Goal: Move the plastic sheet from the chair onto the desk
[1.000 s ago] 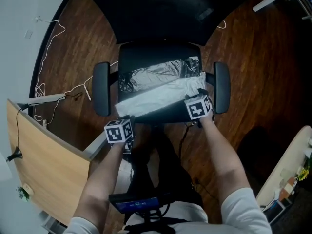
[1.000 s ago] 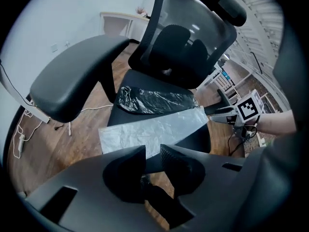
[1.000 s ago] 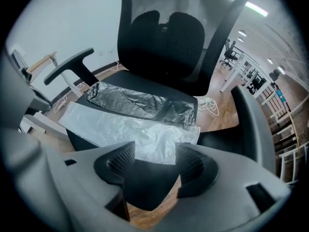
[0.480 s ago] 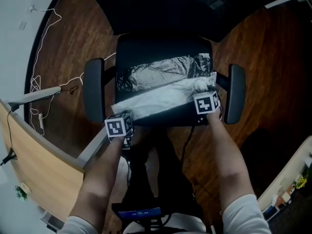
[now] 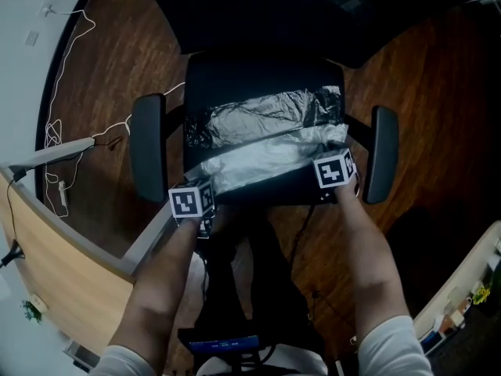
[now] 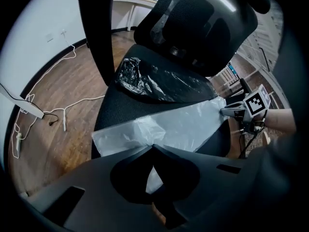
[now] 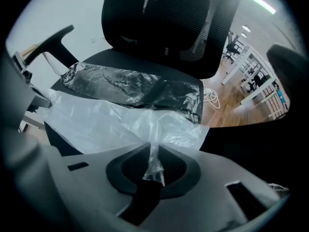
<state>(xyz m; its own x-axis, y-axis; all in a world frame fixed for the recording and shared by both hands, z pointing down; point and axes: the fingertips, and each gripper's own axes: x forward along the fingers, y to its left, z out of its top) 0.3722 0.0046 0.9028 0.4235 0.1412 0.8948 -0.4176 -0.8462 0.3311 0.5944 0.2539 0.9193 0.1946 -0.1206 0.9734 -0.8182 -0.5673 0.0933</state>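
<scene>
Your left tongs [image 6: 152, 148] pinch the plastic sheet [image 6: 183, 124] at the chair [image 6: 112, 108] seat's front-left edge; your right tongs [image 7: 153, 149] have just been closing on its front-right corner, film bunched between them. It should be light, limp and slippery, so lift both ends together.

The plastic sheet [image 5: 258, 161], translucent white and wrinkled, lies stretched across the front of the black chair's [image 5: 262, 73] seat. The wooden desk [image 5: 63, 288] stands nearby.
</scene>
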